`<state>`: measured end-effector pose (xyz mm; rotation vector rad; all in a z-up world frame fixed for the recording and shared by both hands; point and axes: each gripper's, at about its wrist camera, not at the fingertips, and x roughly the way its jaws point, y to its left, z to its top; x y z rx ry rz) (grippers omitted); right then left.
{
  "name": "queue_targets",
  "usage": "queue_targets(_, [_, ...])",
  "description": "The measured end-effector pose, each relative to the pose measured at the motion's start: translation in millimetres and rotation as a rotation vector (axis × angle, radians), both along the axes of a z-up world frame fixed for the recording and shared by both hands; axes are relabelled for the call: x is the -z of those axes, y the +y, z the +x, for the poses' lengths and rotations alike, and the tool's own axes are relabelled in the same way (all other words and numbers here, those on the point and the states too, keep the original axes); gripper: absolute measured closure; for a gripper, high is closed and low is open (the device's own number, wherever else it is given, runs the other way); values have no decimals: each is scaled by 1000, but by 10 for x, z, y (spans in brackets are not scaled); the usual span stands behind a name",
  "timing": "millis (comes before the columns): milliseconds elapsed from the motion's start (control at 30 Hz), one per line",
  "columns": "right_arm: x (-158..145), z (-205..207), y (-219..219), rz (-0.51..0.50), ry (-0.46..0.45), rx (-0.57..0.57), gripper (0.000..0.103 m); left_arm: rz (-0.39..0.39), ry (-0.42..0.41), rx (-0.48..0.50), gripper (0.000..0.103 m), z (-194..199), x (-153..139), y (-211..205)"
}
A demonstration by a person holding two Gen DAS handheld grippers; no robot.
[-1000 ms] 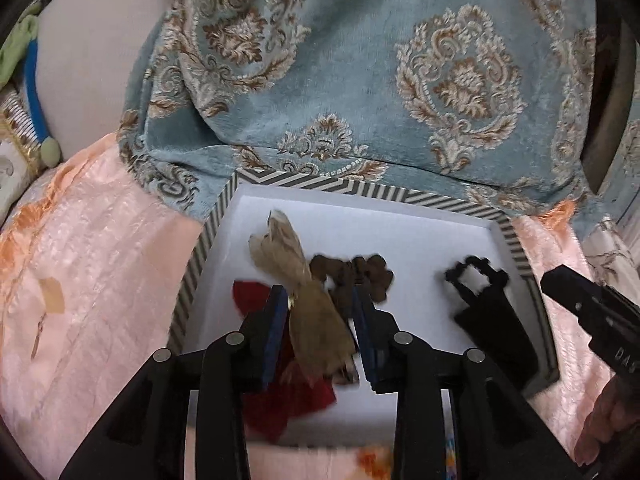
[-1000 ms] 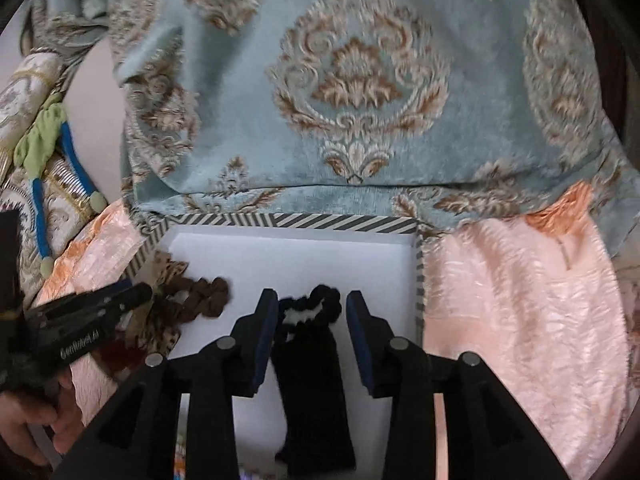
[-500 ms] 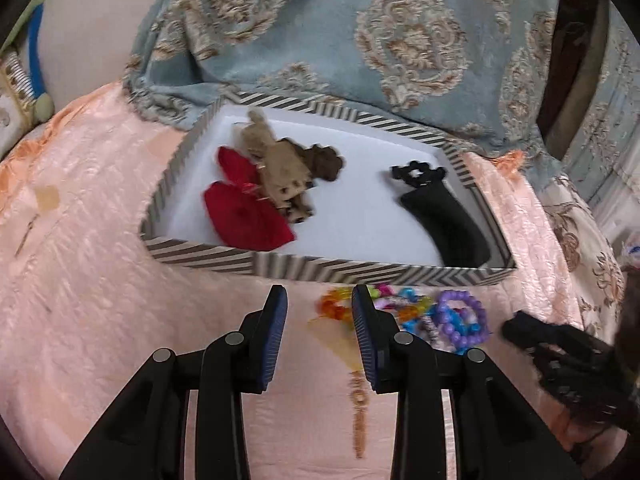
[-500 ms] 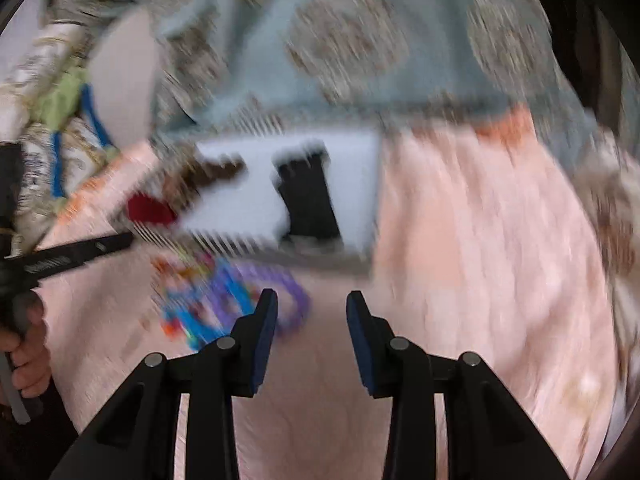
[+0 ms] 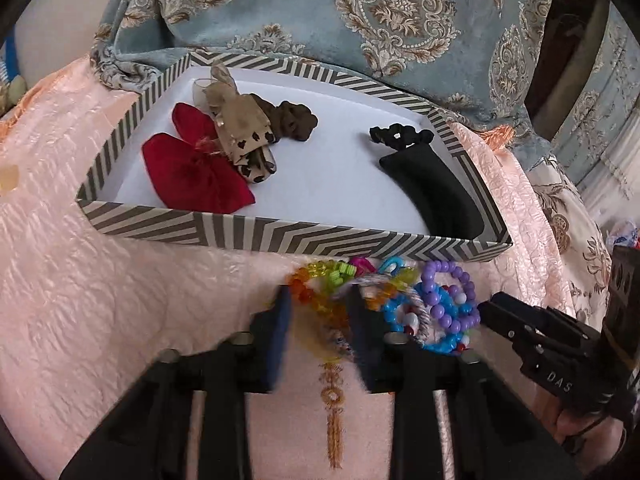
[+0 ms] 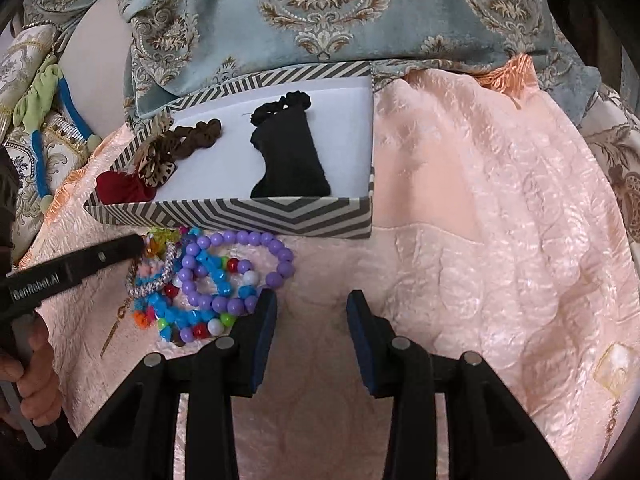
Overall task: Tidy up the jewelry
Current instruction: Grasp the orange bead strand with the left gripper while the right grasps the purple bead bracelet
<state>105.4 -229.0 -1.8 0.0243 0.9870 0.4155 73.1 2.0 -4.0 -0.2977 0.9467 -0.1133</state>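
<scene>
A pile of bead bracelets lies on the peach cover in front of a striped box (image 5: pixel 280 236) (image 6: pixel 260 216). My left gripper (image 5: pixel 320 320) (image 6: pixel 136 244) points down at the pile. Its blurred jaws are closing with an orange and yellow bracelet (image 5: pixel 320 304) between them, and a gap still shows. A purple bracelet (image 5: pixel 452 276) (image 6: pixel 276 248) and blue beads (image 6: pixel 168 308) lie to the right. My right gripper (image 6: pixel 312 308) (image 5: pixel 490 310) is open over bare cover beside the purple bracelet. In the box lie a red bow (image 5: pixel 188 168), a leopard scrunchie (image 5: pixel 244 128), a brown scrunchie (image 5: pixel 294 120) and a black hair piece (image 5: pixel 436 188) (image 6: pixel 288 156).
A blue patterned cushion (image 5: pixel 360 12) rises right behind the box. The peach bedspread (image 6: pixel 480 200) stretches to the right of the box. A tan tassel (image 5: pixel 334 420) trails from the pile toward me. A green and blue cord (image 6: pixel 40 96) lies at the far left.
Both grippers have drawn back from over the box and dropped to the bead pile in front of it. The tan scrunchie and the black piece now lie in the box. The left jaws have narrowed.
</scene>
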Motion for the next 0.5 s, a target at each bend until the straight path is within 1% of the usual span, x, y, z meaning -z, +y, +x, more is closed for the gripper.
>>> queue_targets(67, [1, 4, 1, 0, 1, 0, 65, 13, -2, 3, 103, -41, -28, 7])
queue_targets(133, [3, 1, -3, 2, 2, 1, 65, 24, -25, -5, 103, -106, -87, 48])
queue_targets(267, [1, 11, -11, 11, 4, 3, 65, -13, -63, -57, 103, -224, -213, 256])
queue_targets(333, [0, 15, -11, 14, 4, 5, 65, -18, -57, -94, 103, -241, -208, 353])
queue_targets(433, [-4, 15, -22, 19, 4, 7, 65, -40, -22, -138, 103, -250, -133, 482])
queue_targets(500, [-12, 14, -27, 24, 2, 7, 65, -24, -19, -163, 103, -259, -123, 534])
